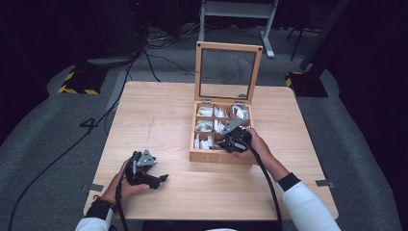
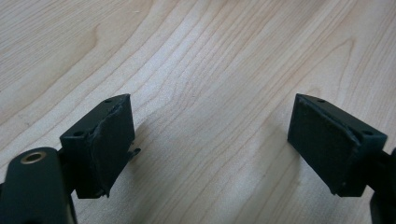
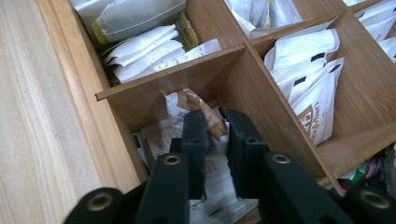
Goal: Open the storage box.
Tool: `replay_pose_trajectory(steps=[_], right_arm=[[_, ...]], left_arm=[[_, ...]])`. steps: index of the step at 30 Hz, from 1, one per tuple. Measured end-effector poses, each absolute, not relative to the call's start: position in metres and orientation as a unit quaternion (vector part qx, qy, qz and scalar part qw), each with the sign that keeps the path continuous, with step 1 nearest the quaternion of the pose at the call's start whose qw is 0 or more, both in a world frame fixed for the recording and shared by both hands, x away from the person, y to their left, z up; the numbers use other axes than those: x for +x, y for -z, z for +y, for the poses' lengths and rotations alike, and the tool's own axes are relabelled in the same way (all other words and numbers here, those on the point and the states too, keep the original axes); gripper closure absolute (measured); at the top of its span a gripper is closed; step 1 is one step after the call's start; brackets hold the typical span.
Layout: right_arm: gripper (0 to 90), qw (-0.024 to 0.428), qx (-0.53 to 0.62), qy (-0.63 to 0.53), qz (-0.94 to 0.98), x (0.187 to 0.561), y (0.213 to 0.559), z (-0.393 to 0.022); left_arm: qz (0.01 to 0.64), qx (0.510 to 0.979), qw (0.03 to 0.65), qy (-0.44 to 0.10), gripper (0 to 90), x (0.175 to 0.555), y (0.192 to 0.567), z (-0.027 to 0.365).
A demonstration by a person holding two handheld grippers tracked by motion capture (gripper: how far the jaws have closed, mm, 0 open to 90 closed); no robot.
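Tea sachet (image 3: 211, 125): in a compartment of the wooden box (image 1: 208, 155), pinched by the right gripper (image 3: 215, 122) fingers. Left gripper (image 1: 161, 179): fingers spread, nothing held, over the bare worktop (image 1: 159, 110).

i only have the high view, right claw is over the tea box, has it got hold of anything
Observer: Yes. In the right gripper view the right claw has closed on a crumpled brown and white tea packet, pinched between its pads.
Operator: which compartment is that
Observer: A compartment along the side wall of the wooden tea box, with a divider just beyond the claw tips.
Operator: and the left claw, anything in it
Observer: Nothing. In the left gripper view the left claw stands wide open over the bare wooden table.
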State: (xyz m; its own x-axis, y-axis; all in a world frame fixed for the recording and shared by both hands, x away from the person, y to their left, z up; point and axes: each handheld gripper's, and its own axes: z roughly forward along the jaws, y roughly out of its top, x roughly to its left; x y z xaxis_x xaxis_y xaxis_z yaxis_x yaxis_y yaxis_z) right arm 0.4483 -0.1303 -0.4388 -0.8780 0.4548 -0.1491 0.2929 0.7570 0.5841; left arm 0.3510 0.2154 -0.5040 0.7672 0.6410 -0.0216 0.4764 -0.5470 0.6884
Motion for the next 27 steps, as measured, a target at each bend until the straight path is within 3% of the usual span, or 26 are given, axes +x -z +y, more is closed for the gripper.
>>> replay_pose_trajectory(steps=[16,27], right_arm=[[86.1,0.131,0.206,-0.335,0.910,0.445,0.430,-0.145],[87.5,0.153,0.192,-0.383,0.891,0.432,0.409,-0.157]], left_arm=[[0.320,0.872,0.352,-0.117,15.1,0.351,0.504,0.215],[0.320,0.872,0.352,-0.117,15.1,0.351,0.504,0.215]])
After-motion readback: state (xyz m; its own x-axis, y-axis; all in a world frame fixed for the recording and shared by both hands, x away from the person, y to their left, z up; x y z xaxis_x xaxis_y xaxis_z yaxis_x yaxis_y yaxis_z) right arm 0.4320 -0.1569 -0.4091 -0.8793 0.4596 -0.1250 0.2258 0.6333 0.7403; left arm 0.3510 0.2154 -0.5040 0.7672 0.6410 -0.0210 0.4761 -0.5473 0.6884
